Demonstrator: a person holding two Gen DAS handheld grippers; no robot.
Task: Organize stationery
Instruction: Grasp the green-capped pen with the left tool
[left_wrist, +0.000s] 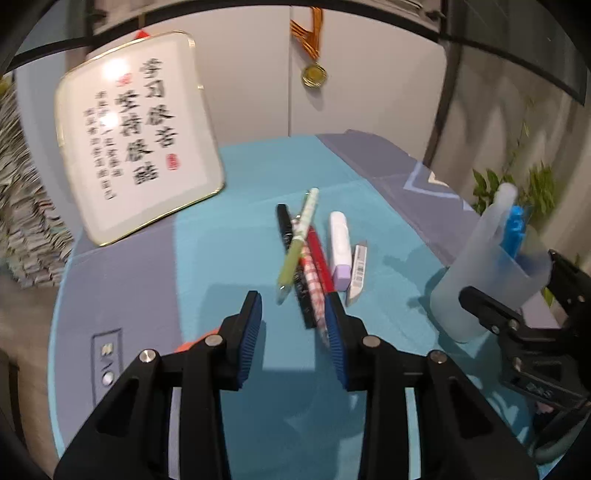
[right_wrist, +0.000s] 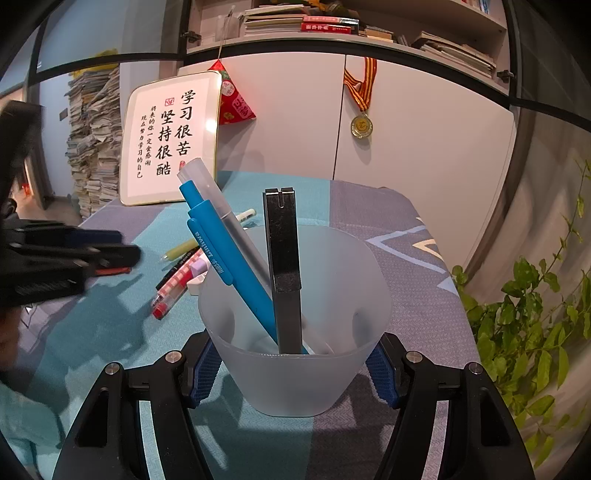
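While cup-clamped, pens (left_wrist: 310, 266) beyond open fingers (left_wrist: 334, 332).

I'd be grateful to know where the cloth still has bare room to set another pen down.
Bare cloth lies between the framed calligraphy plaque and the pile of pens, under the open left gripper. A narrower strip separates the white eraser from the frosted cup. The pile itself is crowded.
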